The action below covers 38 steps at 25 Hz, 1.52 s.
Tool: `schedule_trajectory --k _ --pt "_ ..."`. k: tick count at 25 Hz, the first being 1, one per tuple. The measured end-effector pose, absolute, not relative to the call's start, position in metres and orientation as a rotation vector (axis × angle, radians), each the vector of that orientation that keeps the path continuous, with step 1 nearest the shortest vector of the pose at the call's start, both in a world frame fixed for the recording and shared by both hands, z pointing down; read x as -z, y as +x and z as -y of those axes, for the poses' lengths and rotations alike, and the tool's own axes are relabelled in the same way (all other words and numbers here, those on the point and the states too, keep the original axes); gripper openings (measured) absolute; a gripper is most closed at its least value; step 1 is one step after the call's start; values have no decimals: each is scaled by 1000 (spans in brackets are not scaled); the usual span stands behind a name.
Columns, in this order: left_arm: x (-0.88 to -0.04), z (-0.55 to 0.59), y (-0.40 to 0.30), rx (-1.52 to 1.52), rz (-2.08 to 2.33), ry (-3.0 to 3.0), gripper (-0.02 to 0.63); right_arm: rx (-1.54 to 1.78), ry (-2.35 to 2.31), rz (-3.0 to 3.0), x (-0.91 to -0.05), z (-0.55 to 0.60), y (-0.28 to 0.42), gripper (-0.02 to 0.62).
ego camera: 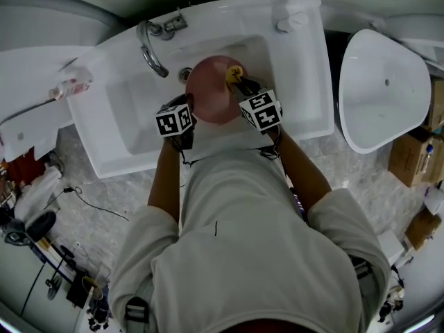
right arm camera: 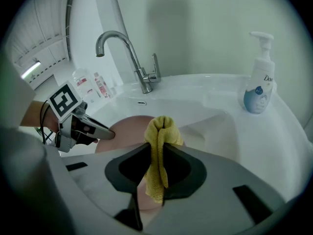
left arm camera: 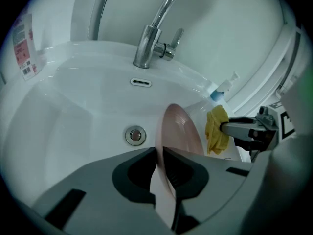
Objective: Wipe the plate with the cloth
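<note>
A pink plate [ego camera: 211, 89] stands on edge over the white sink basin [ego camera: 132, 109]. My left gripper [left arm camera: 159, 153] is shut on the plate's rim [left arm camera: 168, 131]. My right gripper [right arm camera: 157, 146] is shut on a yellow cloth [right arm camera: 159, 153], which bunches above the jaws and hangs below them. The cloth [ego camera: 234, 73] sits at the plate's right face, just beside it in the left gripper view [left arm camera: 216, 129]. In the right gripper view the plate [right arm camera: 124, 131] shows behind the cloth, with the left gripper [right arm camera: 105, 133] at its left edge.
A chrome faucet [ego camera: 151, 47] arches over the basin's back; the drain [left arm camera: 135, 135] lies below the plate. A pump soap bottle [right arm camera: 257, 80] stands on the sink's right ledge. A white toilet bowl [ego camera: 381, 89] sits to the right of the sink. Cables and gear [ego camera: 41, 234] litter the floor left.
</note>
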<state>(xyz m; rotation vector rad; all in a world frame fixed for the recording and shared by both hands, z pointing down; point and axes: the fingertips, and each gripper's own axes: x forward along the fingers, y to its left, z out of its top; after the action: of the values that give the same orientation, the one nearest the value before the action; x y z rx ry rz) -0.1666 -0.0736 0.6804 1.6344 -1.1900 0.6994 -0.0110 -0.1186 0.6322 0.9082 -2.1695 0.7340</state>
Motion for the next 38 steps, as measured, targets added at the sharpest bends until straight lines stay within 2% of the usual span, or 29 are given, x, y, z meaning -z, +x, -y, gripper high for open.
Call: schedule_trajectory --k 20,38 --pt "-647 70 -167 -782 1224 1685 69 -854 862 2107 -690 148 -32 75" --pt "-637 71 -158 -851 1207 1767 78 -854 839 2118 -696 152 -51 75"
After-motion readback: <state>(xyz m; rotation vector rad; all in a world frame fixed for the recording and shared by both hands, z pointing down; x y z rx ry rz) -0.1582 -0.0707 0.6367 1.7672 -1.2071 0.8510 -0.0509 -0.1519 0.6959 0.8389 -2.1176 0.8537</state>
